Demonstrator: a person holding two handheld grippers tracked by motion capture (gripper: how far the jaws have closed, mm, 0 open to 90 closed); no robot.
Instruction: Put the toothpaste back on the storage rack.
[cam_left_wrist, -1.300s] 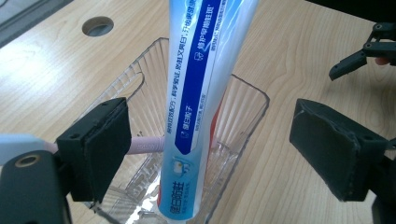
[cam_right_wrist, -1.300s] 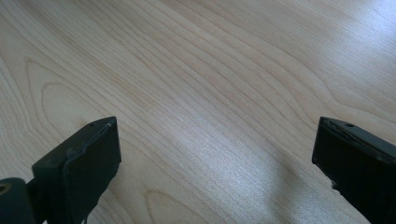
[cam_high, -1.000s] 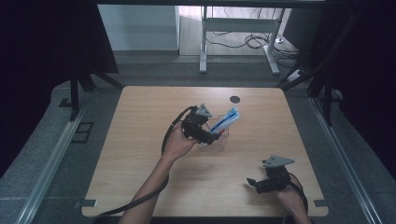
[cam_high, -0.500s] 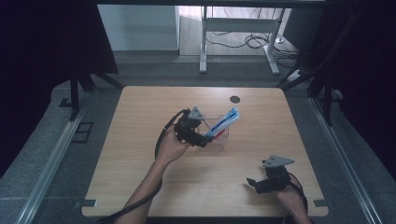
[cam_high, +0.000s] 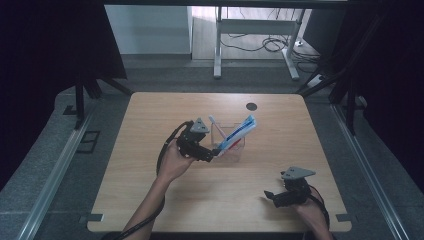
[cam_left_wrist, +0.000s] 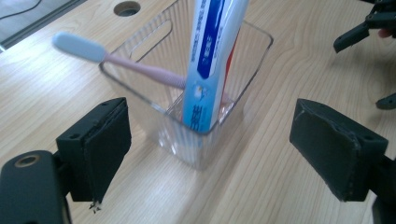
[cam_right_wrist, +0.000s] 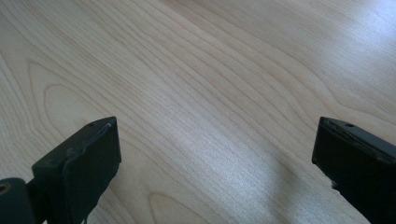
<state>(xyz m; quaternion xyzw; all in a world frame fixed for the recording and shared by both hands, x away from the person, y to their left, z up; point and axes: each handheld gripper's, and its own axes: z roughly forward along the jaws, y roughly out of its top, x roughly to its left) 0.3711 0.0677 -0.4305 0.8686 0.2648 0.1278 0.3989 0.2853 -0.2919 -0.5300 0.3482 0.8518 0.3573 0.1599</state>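
Note:
A clear ribbed plastic cup (cam_high: 231, 146) (cam_left_wrist: 187, 140) stands upright near the middle of the wooden table (cam_high: 150, 120). A blue-and-white toothpaste tube (cam_high: 238, 132) (cam_left_wrist: 212, 60) leans out of it to the right. A pink toothbrush (cam_high: 214, 124) (cam_left_wrist: 116, 58) with a pale blue head leans to the left. My left gripper (cam_high: 211, 150) (cam_left_wrist: 210, 154) is open just short of the cup, with one jaw on each side of it and not touching. My right gripper (cam_high: 274, 196) (cam_right_wrist: 215, 163) is open over bare wood near the front right.
A round cable hole (cam_high: 251, 106) (cam_left_wrist: 127, 8) lies in the table behind the cup. The right gripper's jaws (cam_left_wrist: 369, 23) show at the far right of the left gripper view. Dark curtains flank the table, and the legs of another desk (cam_high: 217, 55) stand beyond it.
My left gripper has drawn back from the cup, leftward and toward the person. The toothpaste tube stays leaning in the cup. The right gripper has barely moved.

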